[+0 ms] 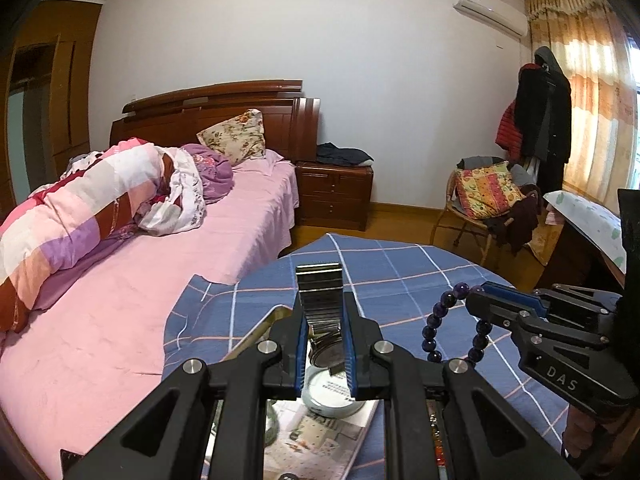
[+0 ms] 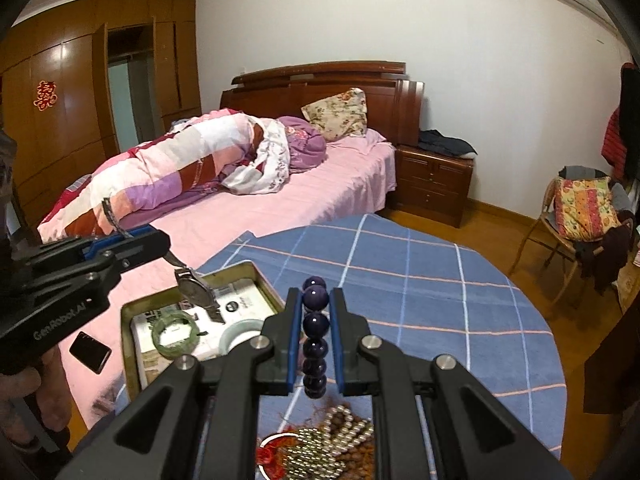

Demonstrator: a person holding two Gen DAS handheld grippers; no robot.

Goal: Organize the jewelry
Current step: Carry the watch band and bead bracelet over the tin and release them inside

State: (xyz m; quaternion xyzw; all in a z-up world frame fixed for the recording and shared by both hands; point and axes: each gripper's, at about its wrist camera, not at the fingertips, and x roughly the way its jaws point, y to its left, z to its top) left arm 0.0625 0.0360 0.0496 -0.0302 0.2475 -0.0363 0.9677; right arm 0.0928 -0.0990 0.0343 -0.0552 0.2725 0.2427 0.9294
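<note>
- Your left gripper (image 1: 325, 354) is clamped on a metal-band wristwatch (image 1: 322, 308). The band stands up between the pads and the case hangs below them.
- From the right wrist view, the watch (image 2: 196, 286) dangles over the near corner of the gold tin tray (image 2: 256, 270). That tray sits on the blue checked cloth (image 2: 420, 280) at the bed side.
- Your right gripper (image 2: 316, 340) is clenched on a purple bead bracelet (image 2: 316, 336). Its string runs lengthwise along the fingers, and the loop hangs clear of the cloth.
- A green bangle (image 2: 176, 334) and a white jar (image 1: 336, 394) already lie in the tray.
- Key relation: the tray lies down and to the left of the bracelet, directly under the watch. Your left hand is the nearer one, so it likely sets down first.
- A heap of beaded strands (image 2: 332, 440) waits below your right gripper.
</note>
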